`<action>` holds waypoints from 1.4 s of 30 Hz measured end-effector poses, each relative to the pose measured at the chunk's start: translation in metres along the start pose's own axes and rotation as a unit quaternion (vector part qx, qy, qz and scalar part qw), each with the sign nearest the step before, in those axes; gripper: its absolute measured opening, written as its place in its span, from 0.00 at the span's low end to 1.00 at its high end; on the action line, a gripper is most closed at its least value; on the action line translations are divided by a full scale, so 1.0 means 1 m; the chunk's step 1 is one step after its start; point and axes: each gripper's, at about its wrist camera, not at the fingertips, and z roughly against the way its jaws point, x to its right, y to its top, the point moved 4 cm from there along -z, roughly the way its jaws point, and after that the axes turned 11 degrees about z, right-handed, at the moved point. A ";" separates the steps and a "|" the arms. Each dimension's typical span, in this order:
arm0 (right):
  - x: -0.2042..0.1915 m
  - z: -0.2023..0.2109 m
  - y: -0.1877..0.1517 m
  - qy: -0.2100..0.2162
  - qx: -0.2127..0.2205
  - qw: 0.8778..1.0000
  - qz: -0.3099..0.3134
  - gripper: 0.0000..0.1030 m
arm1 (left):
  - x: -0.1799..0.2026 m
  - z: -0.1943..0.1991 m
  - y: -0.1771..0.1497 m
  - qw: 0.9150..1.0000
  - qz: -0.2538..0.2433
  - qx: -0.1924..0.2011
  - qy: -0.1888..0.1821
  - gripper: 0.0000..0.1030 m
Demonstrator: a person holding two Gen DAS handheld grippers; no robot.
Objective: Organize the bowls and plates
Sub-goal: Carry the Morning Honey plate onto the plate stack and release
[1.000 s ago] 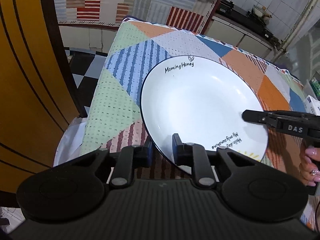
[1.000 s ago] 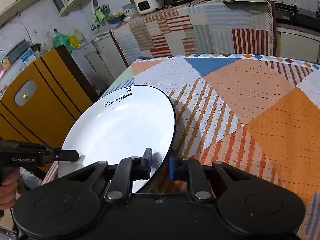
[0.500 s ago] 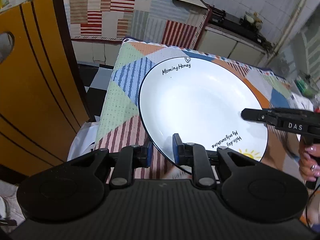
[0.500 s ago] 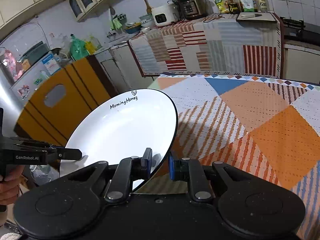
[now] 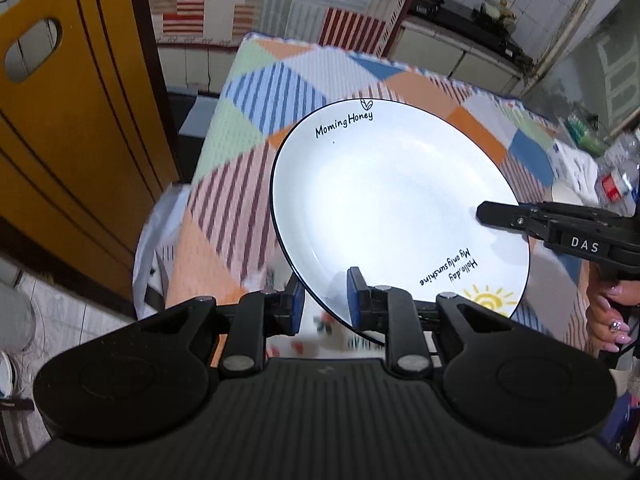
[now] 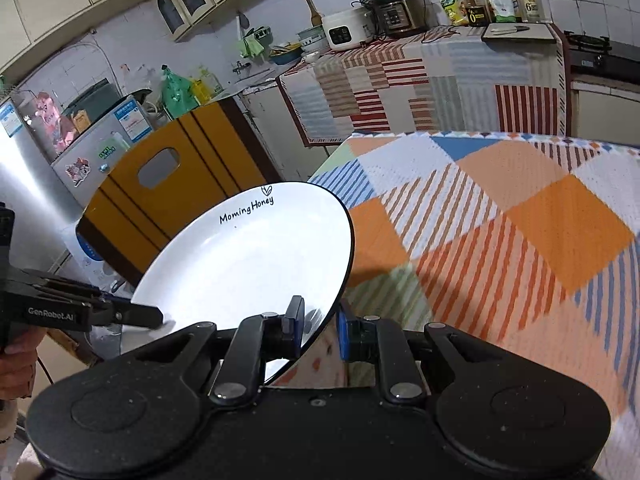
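A large white plate (image 5: pixel 392 208) with a thin dark rim, "Morning Honey" lettering and a yellow sun print is held in the air above the patchwork tablecloth (image 5: pixel 248 128). My left gripper (image 5: pixel 326 300) is shut on its near rim. My right gripper (image 6: pixel 320 322) is shut on the opposite rim, and it shows in the left wrist view (image 5: pixel 504 214) reaching onto the plate from the right. The plate (image 6: pixel 248 256) tilts up toward the left in the right wrist view, where the left gripper (image 6: pixel 140 314) clamps its lower left rim.
A yellow wooden panel (image 5: pixel 72 128) with a cut-out handle stands left of the table. A counter (image 6: pixel 420 68) with striped cloth, cookers and bottles runs along the back wall. A fridge (image 6: pixel 48 168) stands far left. Boxes and bottles (image 5: pixel 592 160) lie at the table's right end.
Both grippers have lifted the plate higher off the table and drawn it back toward the near edge, still clamped on its two rims. More of the kitchen shows behind.
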 end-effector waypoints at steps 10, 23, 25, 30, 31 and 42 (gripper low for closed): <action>-0.017 0.003 -0.042 -0.011 -0.029 0.999 0.012 0.20 | -0.010 -0.010 -0.041 0.999 0.021 -0.037 0.010 0.20; -0.028 -0.002 -0.056 -0.015 -0.052 0.998 0.029 0.20 | -0.017 -0.018 -0.056 0.997 0.038 -0.064 0.020 0.21; -0.030 -0.002 -0.057 -0.017 -0.054 0.998 0.037 0.21 | -0.016 -0.018 -0.057 0.997 0.034 -0.066 0.026 0.22; -0.035 -0.003 -0.056 -0.024 -0.060 0.997 0.052 0.21 | -0.017 -0.021 -0.058 0.996 0.034 -0.075 0.038 0.23; -0.037 -0.003 -0.056 -0.028 -0.062 0.996 0.058 0.21 | -0.017 -0.023 -0.058 0.995 0.037 -0.079 0.039 0.23; -0.060 -0.008 -0.055 -0.098 -0.098 0.980 0.145 0.26 | -0.015 -0.031 -0.063 0.994 0.039 -0.084 0.056 0.25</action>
